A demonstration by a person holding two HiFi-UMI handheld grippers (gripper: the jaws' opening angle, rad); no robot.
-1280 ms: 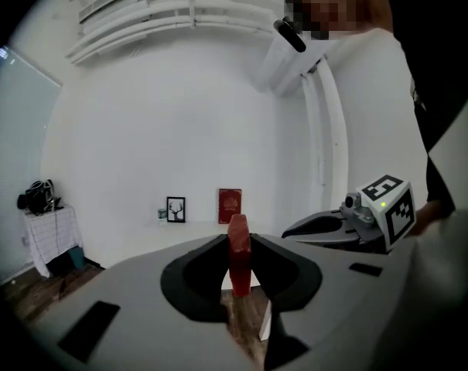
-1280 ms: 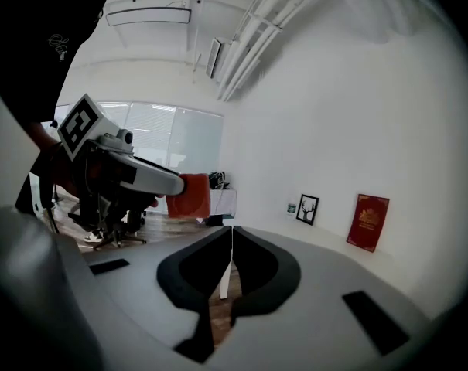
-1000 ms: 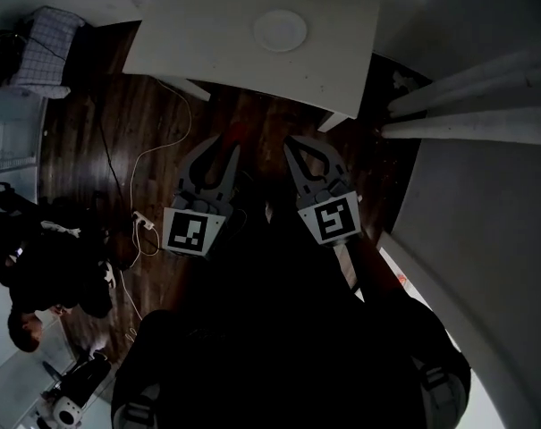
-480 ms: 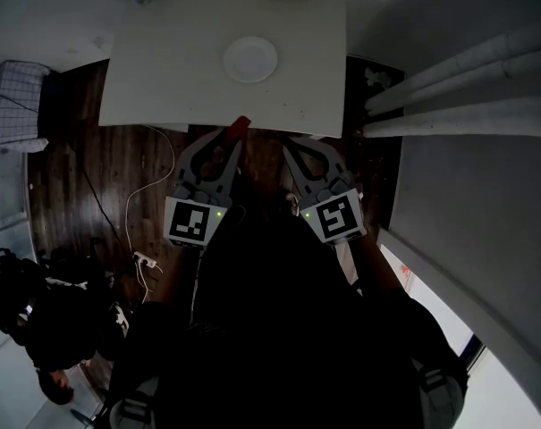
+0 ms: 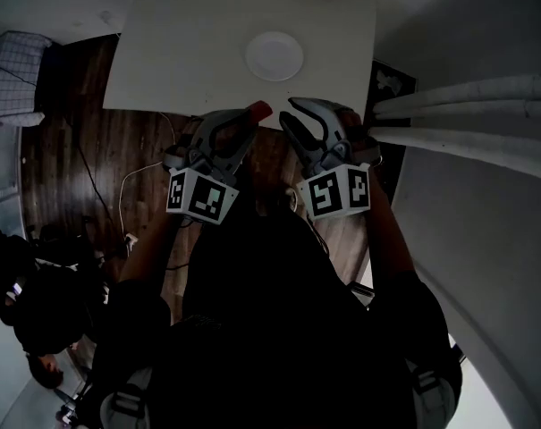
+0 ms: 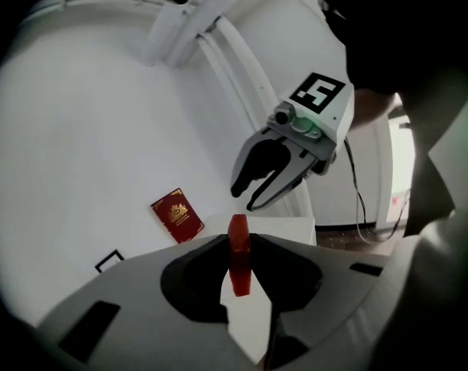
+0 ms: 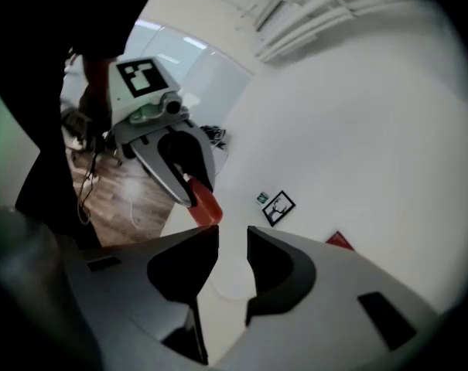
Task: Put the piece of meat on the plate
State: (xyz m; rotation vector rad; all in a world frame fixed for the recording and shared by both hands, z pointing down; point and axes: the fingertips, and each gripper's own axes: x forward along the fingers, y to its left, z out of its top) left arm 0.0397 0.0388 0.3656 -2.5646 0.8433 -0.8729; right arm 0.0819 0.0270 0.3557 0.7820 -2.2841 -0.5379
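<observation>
- Left gripper view: the piece of meat (image 6: 238, 265), a thin red slab, is seen pinched edge-up between the jaws of the left gripper (image 6: 237, 239), over the near edge of the table (image 5: 181, 52).
- The right gripper (image 7: 232, 234) is spread, with nothing between its jaws; they have just been opening.
- The plate (image 5: 274, 56) is seen bare, further in on the table, apart from the meat.
- The slab is judged light, probably soft and a little slick; a hold across its 2 flat faces, near the middle, is judged safest.
</observation>
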